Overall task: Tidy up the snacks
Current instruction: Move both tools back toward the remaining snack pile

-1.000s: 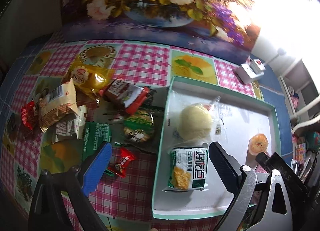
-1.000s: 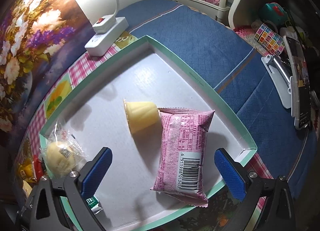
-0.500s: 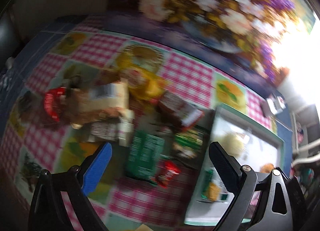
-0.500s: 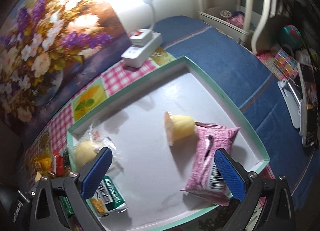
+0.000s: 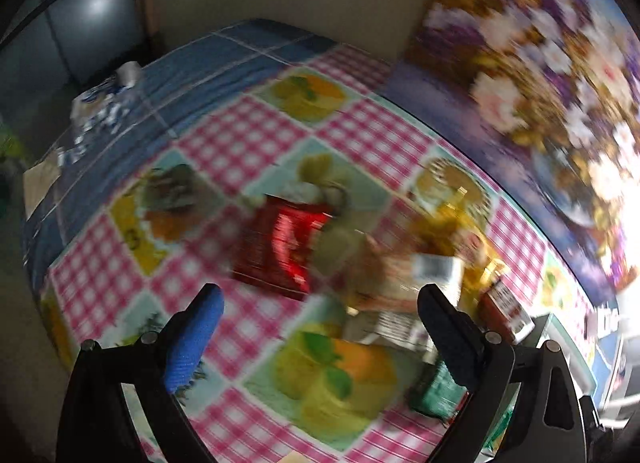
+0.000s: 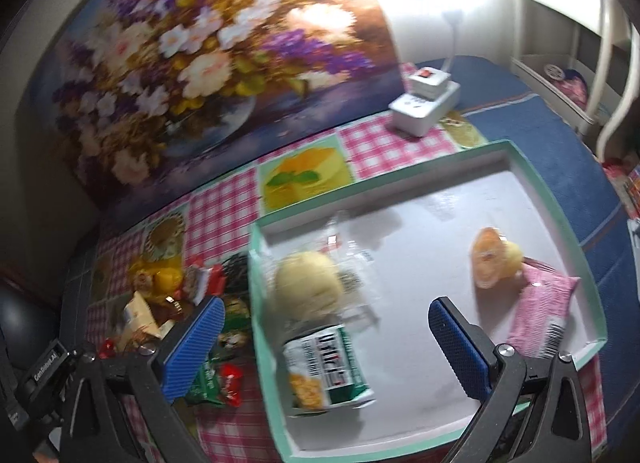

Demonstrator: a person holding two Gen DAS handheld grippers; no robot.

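- The left tool [image 5: 316, 339] has swung away from the tray [image 6: 560, 219] toward the loose snacks on the checked cloth of the desk [image 5: 240, 143]. A second ago its view held the tray with the bun and the green packet; now the tray barely shows at the right edge.
- Its view is badly blurred, so it is moving fast. I read this as the start of the next pick, with nothing chosen yet.
- Both of its jaws stand wide apart with nothing between them.
- The right tool [image 6: 324, 347] has pulled back and turned left: the tray sat close under it before, and now the whole tray and the pile beside it are in view. It too is spread wide and empty.
- In the tray lie a wrapped pale bun [image 6: 308, 287], a green-and-white packet [image 6: 328, 371] at the near-left corner, an orange jelly cup [image 6: 490, 263] and a pink packet [image 6: 540, 311] toward the near-right corner, the last two touching.
- The red packet [image 5: 284, 247] lies flat and shiny, nearest ahead of the left tool, with the rest of the pile [image 5: 432, 271] heaped to its right by the tray's left edge.
- Most snacks are not yet in the tray.
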